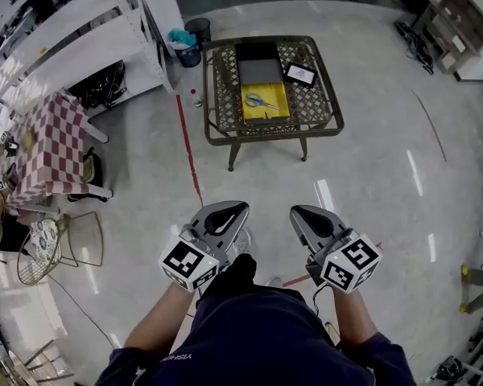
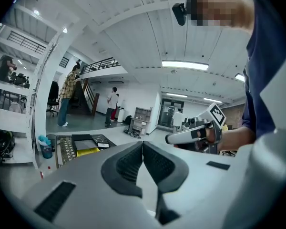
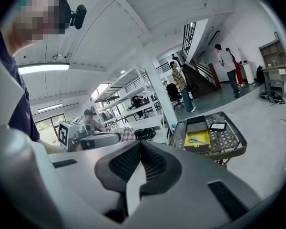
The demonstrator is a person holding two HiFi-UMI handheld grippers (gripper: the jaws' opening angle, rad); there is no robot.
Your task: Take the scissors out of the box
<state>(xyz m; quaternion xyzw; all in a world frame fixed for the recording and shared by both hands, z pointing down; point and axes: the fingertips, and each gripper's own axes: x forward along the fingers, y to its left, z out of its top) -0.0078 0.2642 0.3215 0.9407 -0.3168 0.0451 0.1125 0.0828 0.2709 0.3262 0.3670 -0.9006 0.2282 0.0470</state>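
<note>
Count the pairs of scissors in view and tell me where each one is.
1. The blue-handled scissors lie in the yellow box on the wicker table. No other pair shows, though the cluttered shelves are too small to check.

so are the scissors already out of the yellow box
No, the blue-handled scissors lie inside the open yellow box on the wicker table.

Blue-handled scissors (image 1: pixel 262 100) lie flat in the open yellow box (image 1: pixel 266 111).
</note>
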